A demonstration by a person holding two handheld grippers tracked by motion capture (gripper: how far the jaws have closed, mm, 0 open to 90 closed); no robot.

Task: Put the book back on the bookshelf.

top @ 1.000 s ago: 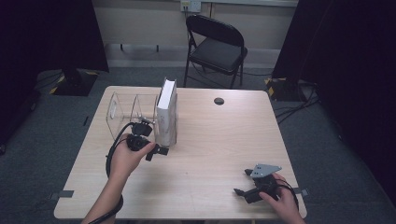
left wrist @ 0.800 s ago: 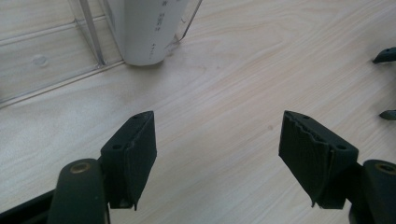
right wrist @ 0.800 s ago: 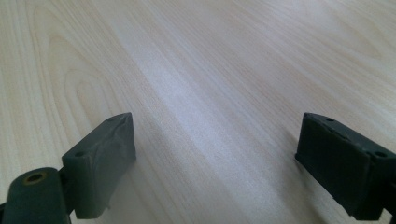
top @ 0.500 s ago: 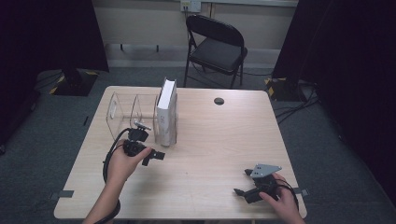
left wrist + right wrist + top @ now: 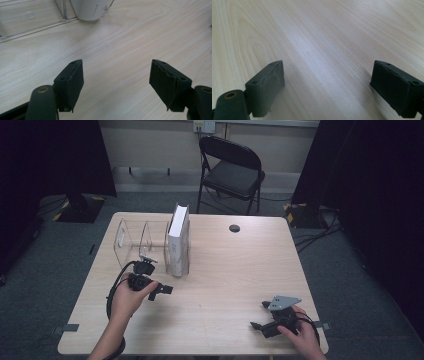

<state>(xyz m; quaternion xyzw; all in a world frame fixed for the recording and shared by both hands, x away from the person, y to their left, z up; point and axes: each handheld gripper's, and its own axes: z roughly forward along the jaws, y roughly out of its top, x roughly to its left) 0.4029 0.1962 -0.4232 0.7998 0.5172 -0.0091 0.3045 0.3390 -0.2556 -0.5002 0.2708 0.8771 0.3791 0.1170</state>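
I am holding my left gripper (image 5: 162,290) left of centre in the high view, jaws apart and gripping nothing. The white book (image 5: 178,240) is standing upright in the clear rack (image 5: 131,236) just above it.

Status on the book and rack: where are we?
Done, it seems: the white book stands upright in the clear rack's rightmost slot. In hand: nothing. The left tool is open over bare table just in front of the rack; the right tool is open near the front right corner. Left: little that I can see; two slots are empty and no other book lies on the table.
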